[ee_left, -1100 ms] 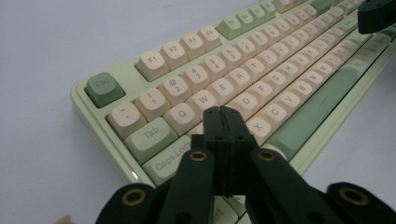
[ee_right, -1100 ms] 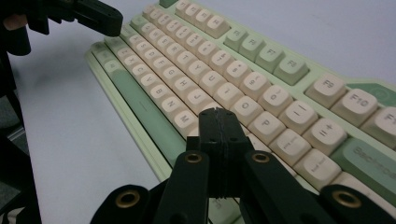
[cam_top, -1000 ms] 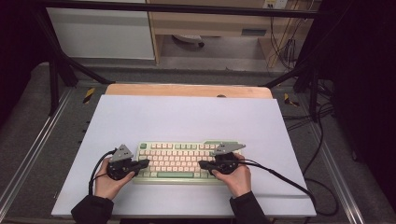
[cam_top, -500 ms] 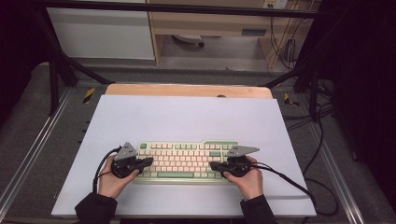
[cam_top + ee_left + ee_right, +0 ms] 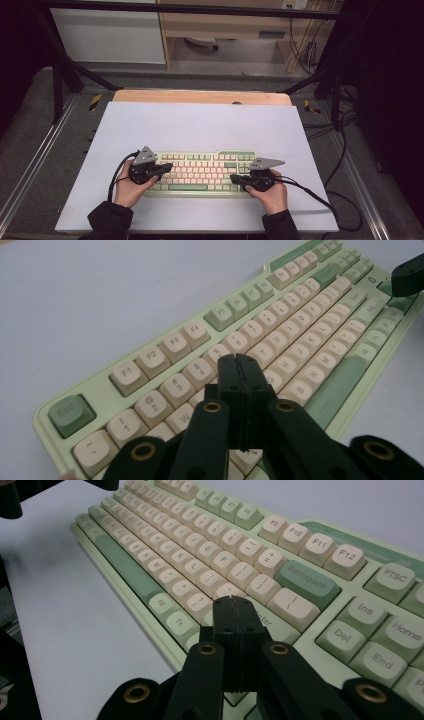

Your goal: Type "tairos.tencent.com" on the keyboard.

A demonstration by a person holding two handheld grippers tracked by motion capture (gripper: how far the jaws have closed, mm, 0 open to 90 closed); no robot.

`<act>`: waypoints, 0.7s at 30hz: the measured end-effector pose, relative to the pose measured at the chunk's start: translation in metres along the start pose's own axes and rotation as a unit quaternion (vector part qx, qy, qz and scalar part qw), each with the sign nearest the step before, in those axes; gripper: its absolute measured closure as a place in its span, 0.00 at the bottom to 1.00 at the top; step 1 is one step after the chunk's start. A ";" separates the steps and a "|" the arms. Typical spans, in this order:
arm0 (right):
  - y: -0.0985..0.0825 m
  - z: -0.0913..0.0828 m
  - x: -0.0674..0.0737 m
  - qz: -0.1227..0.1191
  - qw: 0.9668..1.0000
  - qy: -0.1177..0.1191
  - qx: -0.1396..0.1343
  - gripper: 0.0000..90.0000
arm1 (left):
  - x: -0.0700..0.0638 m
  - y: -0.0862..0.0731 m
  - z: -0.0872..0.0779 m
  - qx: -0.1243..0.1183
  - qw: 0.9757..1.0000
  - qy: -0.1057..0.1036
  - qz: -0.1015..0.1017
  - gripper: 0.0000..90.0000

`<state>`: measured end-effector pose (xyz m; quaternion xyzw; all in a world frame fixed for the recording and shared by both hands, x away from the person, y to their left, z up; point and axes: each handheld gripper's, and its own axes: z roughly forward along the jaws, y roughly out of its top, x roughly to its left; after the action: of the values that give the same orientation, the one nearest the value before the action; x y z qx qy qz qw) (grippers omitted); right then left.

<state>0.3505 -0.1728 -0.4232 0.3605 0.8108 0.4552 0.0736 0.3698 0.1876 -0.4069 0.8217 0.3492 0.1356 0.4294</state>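
2 grippers hovered over the keyboard (image 5: 200, 172), which lay near the bench's (image 5: 210, 125) front edge, midway between its left and right edges. Left gripper (image 5: 167, 166), clenched and holding nothing, sat above the keys toward the keyboard's left end. Right gripper (image 5: 234, 177), likewise clenched and holding nothing, sat above the keys left of the keyboard's right end.

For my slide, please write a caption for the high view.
Two hand-held grippers, left and right, both shut, over a green keyboard.
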 end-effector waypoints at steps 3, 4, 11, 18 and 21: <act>-0.001 -0.002 -0.001 0.004 1.000 -0.001 -0.001 1.00 | -0.002 0.003 0.007 0.004 1.000 0.001 0.000 1.00; -0.002 -0.002 -0.002 0.004 1.000 0.000 -0.002 1.00 | -0.002 0.003 0.009 0.006 1.000 0.001 0.000 1.00; -0.002 -0.002 -0.002 0.003 1.000 0.000 -0.003 1.00 | -0.007 0.005 0.021 0.014 1.000 -0.001 0.003 1.00; -0.003 -0.001 -0.002 0.005 1.000 0.000 0.000 1.00 | -0.012 0.007 0.032 0.021 1.000 -0.004 0.006 1.00; -0.003 -0.001 -0.002 0.005 1.000 0.001 0.000 1.00 | -0.012 0.007 0.036 0.022 1.000 -0.002 0.008 1.00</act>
<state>0.3497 -0.1755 -0.4259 0.3645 0.8091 0.4557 0.0701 0.3825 0.1546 -0.4218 0.8340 0.3446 0.1296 0.4110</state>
